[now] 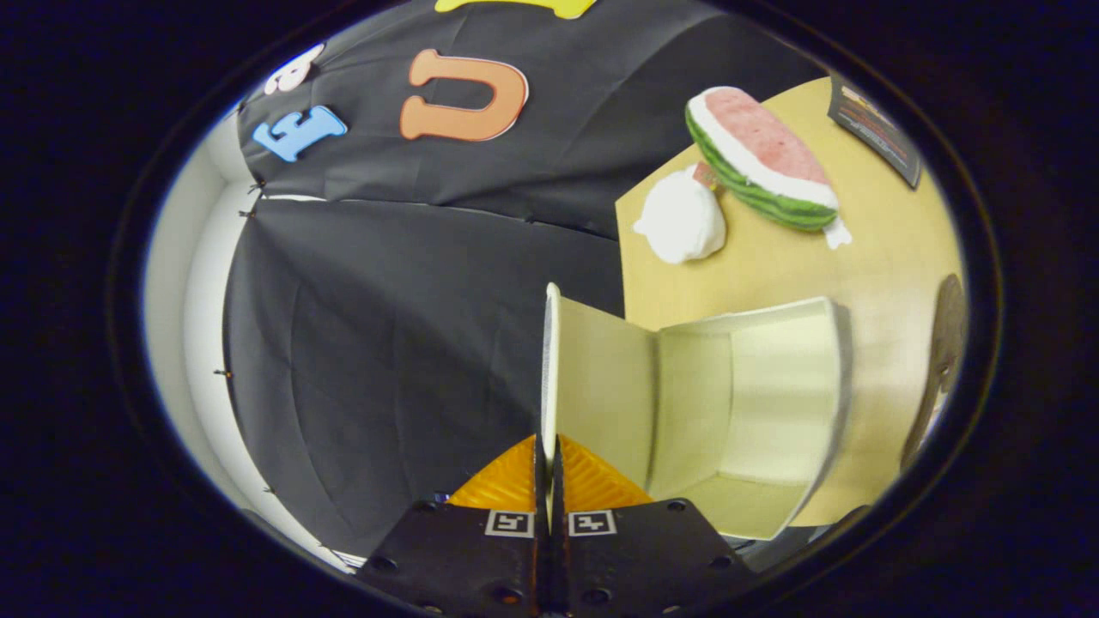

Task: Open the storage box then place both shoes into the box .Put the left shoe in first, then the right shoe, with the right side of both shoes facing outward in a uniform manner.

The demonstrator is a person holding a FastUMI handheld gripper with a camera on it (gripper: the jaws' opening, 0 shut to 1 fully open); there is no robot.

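Note:
My gripper (549, 468) is shut on the edge of the storage box's lid (550, 360), a thin cream flap that stands edge-on straight ahead of the fingers. The view is rolled to one side. The box (747, 403) is open, and its pale interior shows just beyond the lid, with nothing inside. Two shoes lie on the tan table (884, 257) past the box: a white shoe (683, 219), and a shoe shaped like a watermelon slice (760, 159) with a green rind and a pink top.
A dark card (876, 129) lies on the table beyond the watermelon shoe. A dark rounded object (944, 335) sits at the table's edge past the box. Black cloth hangs behind the table.

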